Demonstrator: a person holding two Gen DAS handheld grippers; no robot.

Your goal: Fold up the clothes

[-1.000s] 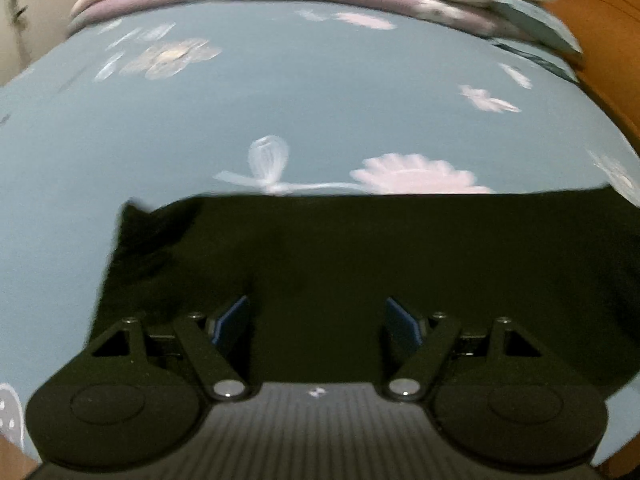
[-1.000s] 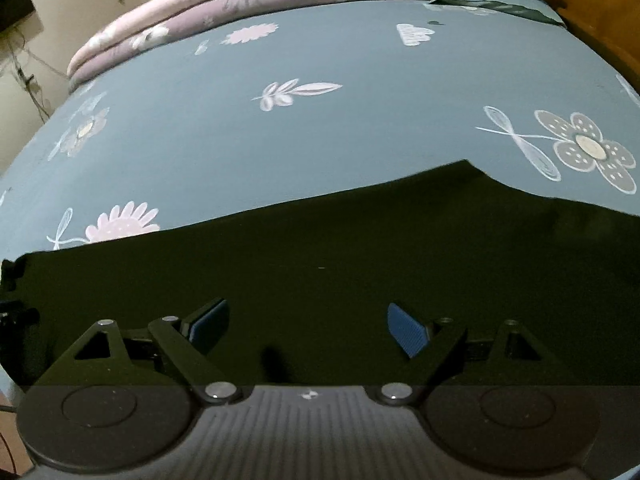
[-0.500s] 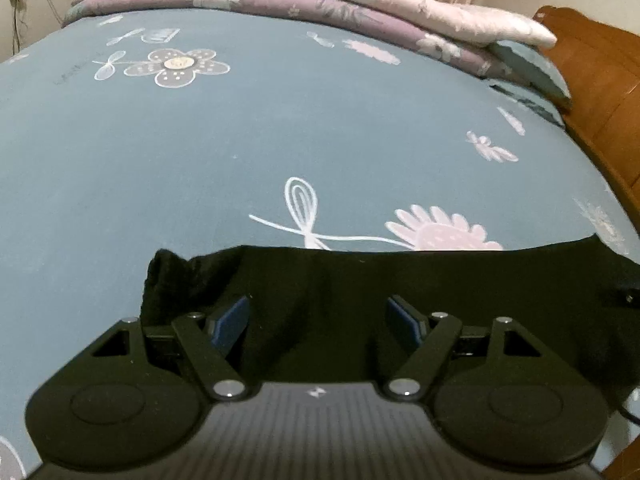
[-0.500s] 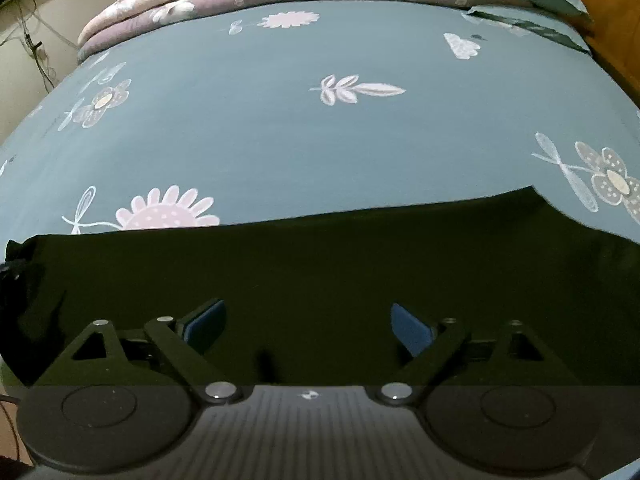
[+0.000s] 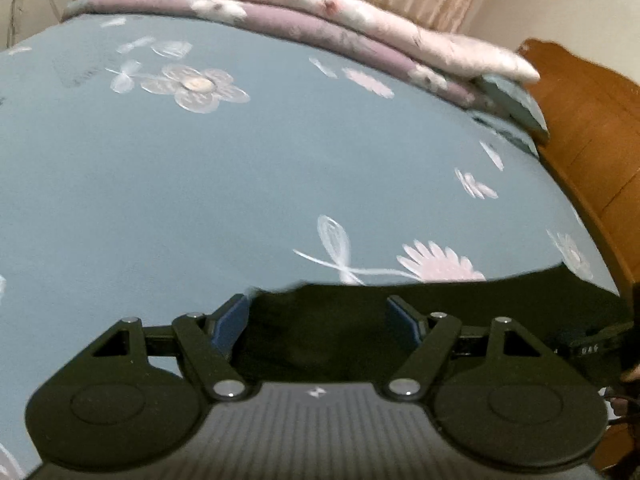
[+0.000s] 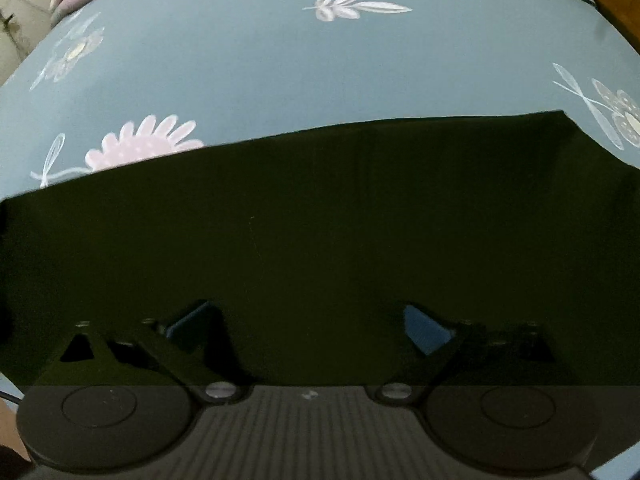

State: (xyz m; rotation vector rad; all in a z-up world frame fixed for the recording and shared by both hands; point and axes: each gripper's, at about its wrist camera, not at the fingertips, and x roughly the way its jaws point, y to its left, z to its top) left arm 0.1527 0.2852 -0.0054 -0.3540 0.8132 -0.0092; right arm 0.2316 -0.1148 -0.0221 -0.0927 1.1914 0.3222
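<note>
Left wrist view is showing your left claw [image 5: 318,320] gaping empty at the black garment's [image 6: 320,240] near-left corner; its long axis is running left-right across the bed [image 5: 240,180]. Your right claw [image 6: 308,326] is hovering wide, empty, over mid-cloth.

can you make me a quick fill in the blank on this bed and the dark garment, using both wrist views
1. The garment lying on the bed is ____ in colour.
2. The blue-grey bedsheet is printed with ____.
3. The fingers of both the left gripper and the right gripper stand ____.
4. The headboard at the right edge of the left wrist view is made of ____.

Missing words: black; flowers; open; wood
</note>
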